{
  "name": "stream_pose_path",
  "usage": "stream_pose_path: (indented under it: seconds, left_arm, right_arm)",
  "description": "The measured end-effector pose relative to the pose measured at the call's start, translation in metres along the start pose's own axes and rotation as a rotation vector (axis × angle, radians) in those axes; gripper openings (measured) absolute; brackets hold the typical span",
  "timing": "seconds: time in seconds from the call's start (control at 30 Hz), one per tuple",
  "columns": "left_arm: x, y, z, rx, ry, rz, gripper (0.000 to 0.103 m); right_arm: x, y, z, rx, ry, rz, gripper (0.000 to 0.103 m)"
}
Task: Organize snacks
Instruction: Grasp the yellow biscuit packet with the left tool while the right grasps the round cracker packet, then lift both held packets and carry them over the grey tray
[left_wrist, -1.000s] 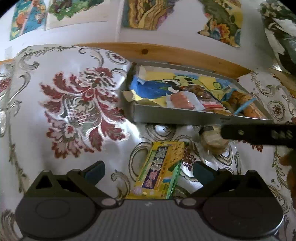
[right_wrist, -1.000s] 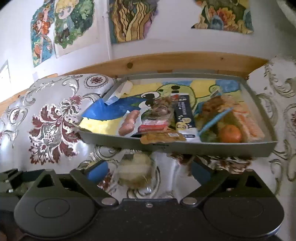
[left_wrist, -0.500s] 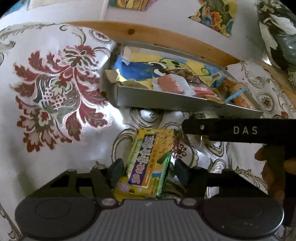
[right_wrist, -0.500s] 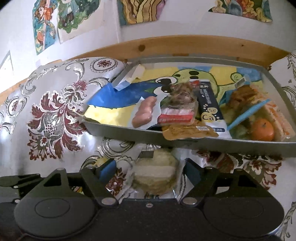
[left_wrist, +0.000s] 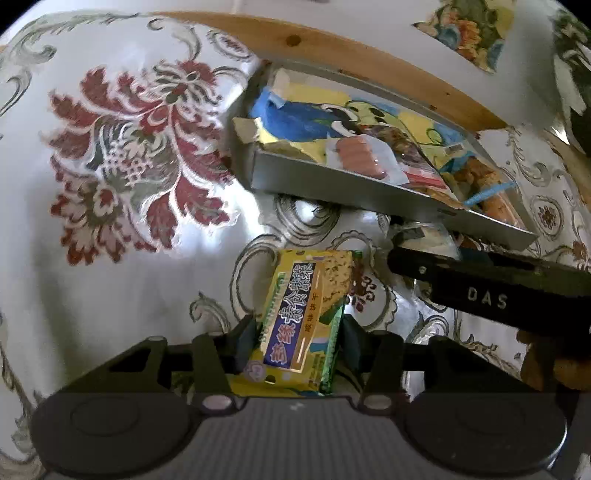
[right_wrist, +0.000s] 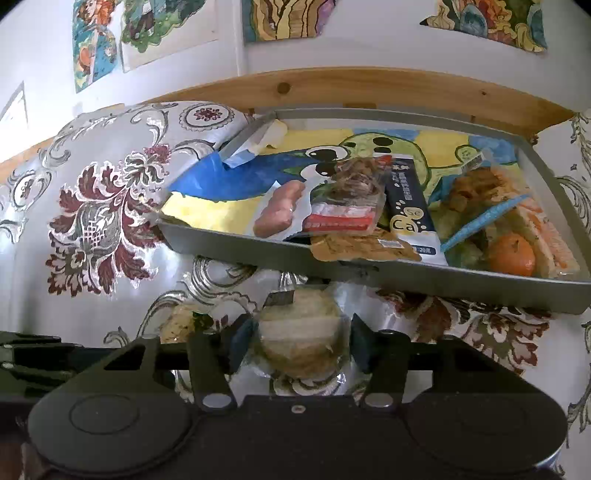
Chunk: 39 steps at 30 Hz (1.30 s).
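Note:
A yellow cracker packet (left_wrist: 306, 317) with a purple label lies on the patterned cloth, and my left gripper (left_wrist: 297, 338) is shut on its near end. In the right wrist view a round, pale wrapped cake (right_wrist: 301, 338) sits between the blue pads, with my right gripper (right_wrist: 301, 339) shut on it. Just beyond both stands a grey tray (right_wrist: 424, 278) (left_wrist: 332, 184) holding sausages (right_wrist: 279, 212), a dark box (right_wrist: 410, 206), wrapped snacks and an orange (right_wrist: 513, 254). The right gripper's black arm (left_wrist: 491, 291) crosses the left wrist view at right.
The floral tablecloth (left_wrist: 122, 147) covers the table, which has a wooden rim (right_wrist: 369, 88) at the back against a white wall with pictures. A person's hand (left_wrist: 546, 365) shows at the right edge. Bare cloth lies left of the tray.
Both grippers have moved forward and shut: the left onto the yellow cracker packet, the right onto the round wrapped cake. A second ago both stood open, short of them.

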<state>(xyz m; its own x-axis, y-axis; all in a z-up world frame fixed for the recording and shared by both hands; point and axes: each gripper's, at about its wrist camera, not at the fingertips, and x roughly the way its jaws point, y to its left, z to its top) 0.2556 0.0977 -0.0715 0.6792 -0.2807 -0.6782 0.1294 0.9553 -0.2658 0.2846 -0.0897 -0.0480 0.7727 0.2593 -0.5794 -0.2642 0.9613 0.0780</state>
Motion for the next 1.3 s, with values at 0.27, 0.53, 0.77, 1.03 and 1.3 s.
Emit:
stream_pose_path:
  seconds: [0.27, 0.53, 0.77, 1.03, 1.3]
  left_arm:
    - [-0.015, -0.006, -0.011, -0.092, 0.04, 0.025, 0.051]
    - [-0.041, -0.028, -0.031, -0.145, 0.039, 0.047, 0.051]
    - [-0.064, -0.058, -0.046, -0.162, 0.037, 0.034, 0.048]
    - [-0.069, -0.088, -0.048, -0.141, 0.045, 0.043, 0.045]
    - [-0.078, -0.1, -0.055, -0.174, 0.035, 0.05, 0.045]
  right_arm:
    - [-0.033, -0.006, -0.018, -0.024, 0.032, 0.043, 0.049]
    - [-0.084, -0.015, -0.048, -0.02, 0.062, 0.072, 0.049]
    - [-0.123, -0.029, -0.062, 0.007, 0.045, 0.071, 0.049]
    - [-0.156, -0.045, -0.07, 0.057, 0.016, 0.064, 0.049]
    - [-0.171, -0.057, -0.068, 0.108, -0.008, 0.063, 0.049]
